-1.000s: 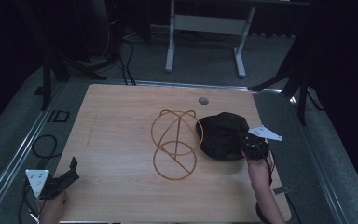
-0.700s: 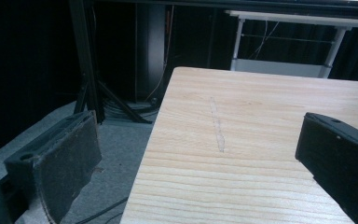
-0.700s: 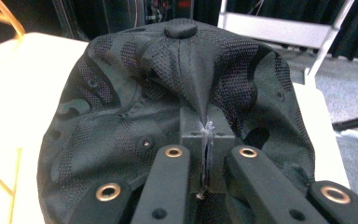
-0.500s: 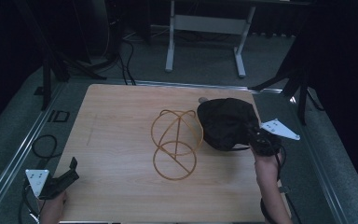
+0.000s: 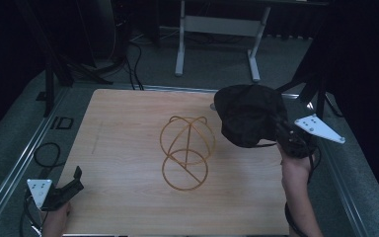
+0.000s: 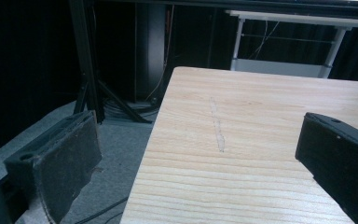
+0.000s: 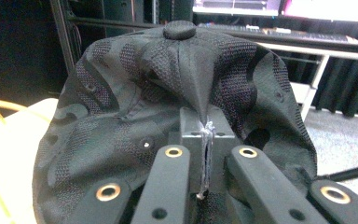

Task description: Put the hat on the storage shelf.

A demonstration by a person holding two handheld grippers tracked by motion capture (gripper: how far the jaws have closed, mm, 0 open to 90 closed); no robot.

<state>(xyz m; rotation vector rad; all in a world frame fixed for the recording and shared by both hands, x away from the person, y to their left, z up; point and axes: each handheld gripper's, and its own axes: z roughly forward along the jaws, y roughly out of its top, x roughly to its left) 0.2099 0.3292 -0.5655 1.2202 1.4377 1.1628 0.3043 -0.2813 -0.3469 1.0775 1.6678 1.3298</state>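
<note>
The cap point(image 5: 249, 120) hangs clear of the table point(image 5: 128, 143), at about two o'clock from the wire stand point(image 5: 186, 150). Judged from its creases, it is soft, light fabric that sags and folds; your hold on a pinched fold of the crown is sound, though the stiffer brim would likely give more control. Your right gripper point(image 7: 206, 154) has its jaws pressed nearly together, pinching that fold of cloth. Your left gripper point(image 6: 200, 154) rests at the table's seven o'clock corner, jaws spread wide, holding nothing and touching nothing that can be seen. The stand looks light and easily tipped
</note>
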